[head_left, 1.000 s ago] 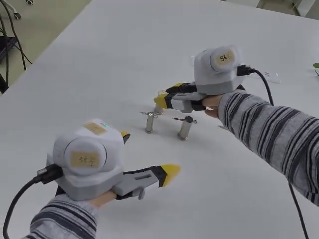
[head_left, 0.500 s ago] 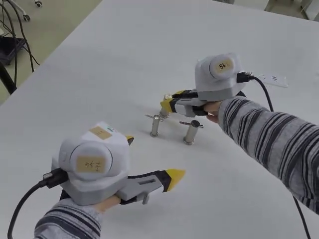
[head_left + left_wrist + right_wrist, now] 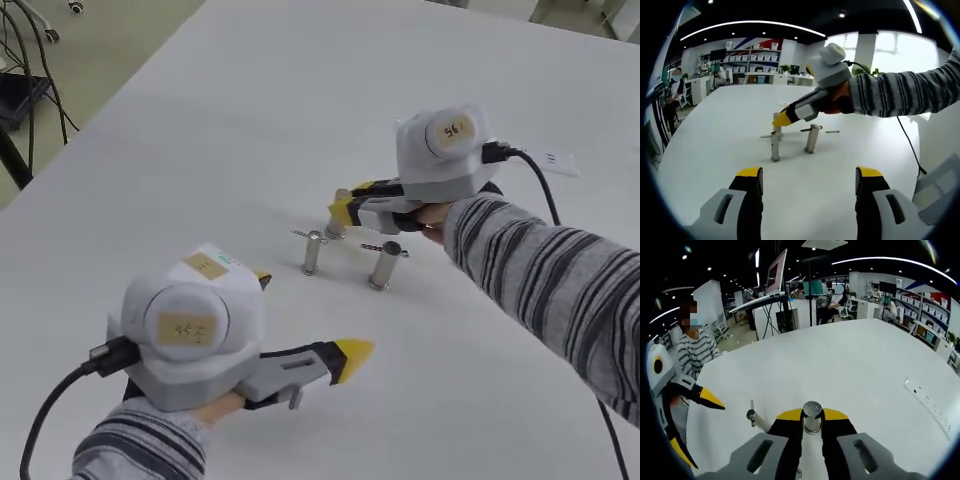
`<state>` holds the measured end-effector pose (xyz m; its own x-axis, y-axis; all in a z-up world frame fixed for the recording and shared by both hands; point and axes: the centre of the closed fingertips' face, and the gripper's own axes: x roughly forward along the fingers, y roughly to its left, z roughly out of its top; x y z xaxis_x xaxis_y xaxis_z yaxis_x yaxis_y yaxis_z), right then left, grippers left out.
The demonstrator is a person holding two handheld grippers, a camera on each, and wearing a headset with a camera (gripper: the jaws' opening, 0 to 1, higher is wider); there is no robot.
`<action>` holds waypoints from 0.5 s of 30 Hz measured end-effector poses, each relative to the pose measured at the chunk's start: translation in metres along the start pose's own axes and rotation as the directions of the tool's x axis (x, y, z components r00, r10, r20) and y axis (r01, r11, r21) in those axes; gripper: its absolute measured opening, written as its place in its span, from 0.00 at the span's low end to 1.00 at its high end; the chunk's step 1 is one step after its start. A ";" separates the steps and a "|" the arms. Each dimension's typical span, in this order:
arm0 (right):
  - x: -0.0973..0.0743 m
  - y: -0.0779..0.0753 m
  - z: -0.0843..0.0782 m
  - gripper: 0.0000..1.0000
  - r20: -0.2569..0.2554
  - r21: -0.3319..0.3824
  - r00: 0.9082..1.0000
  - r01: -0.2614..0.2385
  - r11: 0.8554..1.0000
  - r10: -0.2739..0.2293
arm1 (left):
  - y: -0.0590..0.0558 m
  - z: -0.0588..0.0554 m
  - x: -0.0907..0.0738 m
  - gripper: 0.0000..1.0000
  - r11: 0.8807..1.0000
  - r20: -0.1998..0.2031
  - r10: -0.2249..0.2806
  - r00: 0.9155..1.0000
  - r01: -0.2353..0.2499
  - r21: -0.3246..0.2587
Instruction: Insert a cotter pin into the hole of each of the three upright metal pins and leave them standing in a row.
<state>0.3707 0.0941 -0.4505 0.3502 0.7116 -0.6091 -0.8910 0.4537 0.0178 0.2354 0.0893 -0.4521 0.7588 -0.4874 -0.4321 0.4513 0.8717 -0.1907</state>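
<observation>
Currently right gripper [image 3: 812, 421] clenched on far upright silver metal pin [image 3: 812, 409], left gripper [image 3: 809, 175] released, empty; jerky pull-away could topple it.

Left claw [image 3: 307, 315] hovers spread wide; right claw [image 3: 346, 204] is clamped, arm outstretched.

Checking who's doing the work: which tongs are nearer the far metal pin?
Right. The right tongs grip the far metal pin; the left tongs hang open, well back from it.
</observation>
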 end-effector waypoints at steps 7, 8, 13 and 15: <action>-0.012 -0.017 -0.005 0.08 -0.016 -0.003 1.000 0.022 1.000 -0.022 | 0.000 0.001 -0.001 0.75 1.000 0.005 0.003 1.000 -0.003 0.005; -0.014 -0.019 -0.007 0.08 -0.017 0.001 0.999 0.027 1.000 -0.027 | 0.000 0.001 -0.001 0.76 1.000 0.008 0.002 1.000 -0.002 0.007; -0.029 -0.029 -0.018 0.08 -0.025 0.029 0.998 0.054 0.998 -0.053 | -0.001 0.002 -0.002 0.80 1.000 0.010 0.002 1.000 -0.002 0.013; -0.037 -0.032 -0.023 0.08 -0.032 0.034 0.997 0.067 0.997 -0.066 | -0.001 0.003 -0.003 0.83 1.000 0.017 0.001 1.000 -0.001 0.015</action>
<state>0.3793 0.0409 -0.4472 0.3989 0.6627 -0.6338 -0.8552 0.5184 0.0038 0.2344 0.0891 -0.4476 0.7673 -0.4871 -0.4171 0.4574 0.8716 -0.1764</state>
